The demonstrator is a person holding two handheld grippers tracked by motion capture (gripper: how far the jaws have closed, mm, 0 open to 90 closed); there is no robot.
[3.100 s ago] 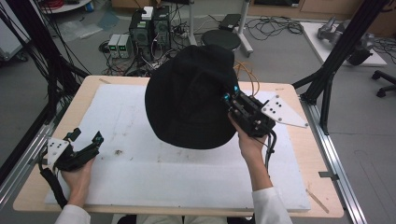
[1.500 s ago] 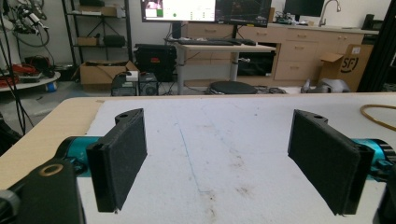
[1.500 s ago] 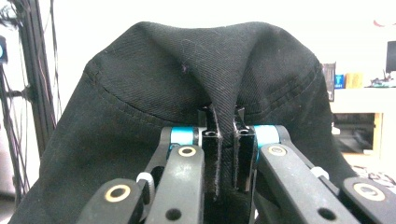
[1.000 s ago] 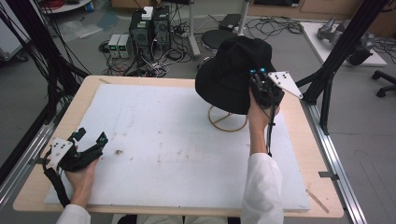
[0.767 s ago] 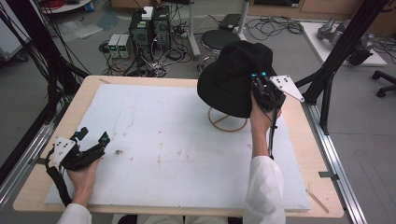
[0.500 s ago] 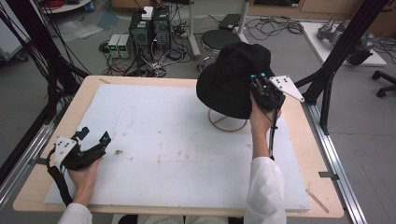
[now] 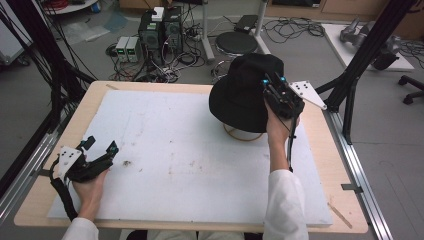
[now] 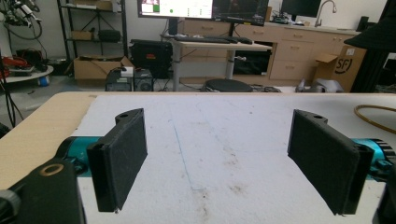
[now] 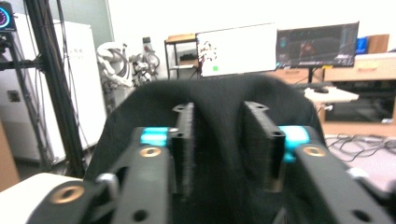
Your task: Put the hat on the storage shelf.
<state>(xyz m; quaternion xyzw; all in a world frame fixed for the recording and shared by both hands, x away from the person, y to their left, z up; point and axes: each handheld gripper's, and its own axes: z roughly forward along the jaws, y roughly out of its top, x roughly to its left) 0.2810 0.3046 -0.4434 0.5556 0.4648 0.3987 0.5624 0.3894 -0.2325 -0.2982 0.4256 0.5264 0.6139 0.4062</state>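
Observation:
A black bucket hat rests on a stand with a ring base at the back right of the white board. My right gripper is at the hat's right side. Its jaws have just been opening, and in the right gripper view the right gripper stands with its pads apart and the hat's cloth loose in the gap and behind it. My left gripper lies low at the board's front left. In its own view the left gripper is wide open over bare board, with nothing between the pads.
The ring base and the hat's brim show at the right of the left gripper view. Black frame posts stand beside the table's right edge. Computers and cables lie on the floor beyond the far edge.
The hat went from being held over the board's middle to resting on the stand at the back right. Over the last second both hands kept still.

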